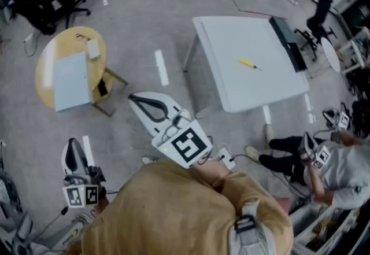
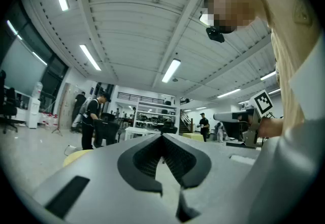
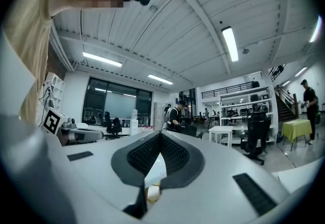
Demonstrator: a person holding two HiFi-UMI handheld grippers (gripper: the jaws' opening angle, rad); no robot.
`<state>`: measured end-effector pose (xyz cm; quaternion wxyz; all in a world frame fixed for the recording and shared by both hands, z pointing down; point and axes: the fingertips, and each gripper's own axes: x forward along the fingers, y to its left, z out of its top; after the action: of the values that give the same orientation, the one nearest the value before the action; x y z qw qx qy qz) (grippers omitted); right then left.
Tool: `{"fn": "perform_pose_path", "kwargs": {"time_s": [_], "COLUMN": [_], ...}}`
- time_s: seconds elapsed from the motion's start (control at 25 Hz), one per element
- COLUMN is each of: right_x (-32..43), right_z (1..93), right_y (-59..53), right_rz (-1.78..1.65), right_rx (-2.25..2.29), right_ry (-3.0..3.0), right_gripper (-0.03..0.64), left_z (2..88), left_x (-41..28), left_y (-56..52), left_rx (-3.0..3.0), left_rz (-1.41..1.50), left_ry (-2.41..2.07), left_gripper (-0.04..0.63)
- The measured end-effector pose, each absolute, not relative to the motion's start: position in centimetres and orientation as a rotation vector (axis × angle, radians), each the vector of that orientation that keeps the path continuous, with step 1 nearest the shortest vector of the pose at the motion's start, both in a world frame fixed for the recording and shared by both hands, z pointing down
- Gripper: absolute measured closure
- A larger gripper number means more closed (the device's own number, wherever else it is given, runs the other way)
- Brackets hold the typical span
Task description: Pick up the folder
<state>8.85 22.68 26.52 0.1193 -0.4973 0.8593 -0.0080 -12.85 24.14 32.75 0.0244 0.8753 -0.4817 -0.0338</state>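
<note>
Both claws clenched and empty, folder out on the round table
You held the left gripper (image 1: pixel 71 143) at seven o'clock and the right gripper (image 1: pixel 133 97) near centre, each with its jaws pressed together on nothing. The pale blue folder (image 1: pixel 72 81) lay flat on the round wooden table (image 1: pixel 42 71) at ten o'clock, well apart from both

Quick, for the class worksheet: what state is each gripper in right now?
Left gripper: closed, empty.
Right gripper: closed, empty.
</note>
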Motion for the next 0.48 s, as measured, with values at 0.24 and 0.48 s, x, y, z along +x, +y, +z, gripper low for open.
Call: {"fn": "perform_pose_path", "kwargs": {"time_s": [0.24, 0.48], "right_x": [12.7, 12.4], "right_z": [30.8, 30.7], "right_y": [19.1, 17.3], "right_rz": [0.005, -0.013], "right_rx": [-1.624, -1.425], "right_ry": [2.609, 2.698], "right_gripper": [0.617, 0.617], "left_z": [34.5, 34.3], "left_x": [-10.8, -11.4], "left_y": [20.5, 22.1], "left_rx": [2.745, 2.59], "left_rz": [-0.096, -0.12], "left_ry": [-1.461, -1.652], "left_gripper": [0.592, 0.592]}}
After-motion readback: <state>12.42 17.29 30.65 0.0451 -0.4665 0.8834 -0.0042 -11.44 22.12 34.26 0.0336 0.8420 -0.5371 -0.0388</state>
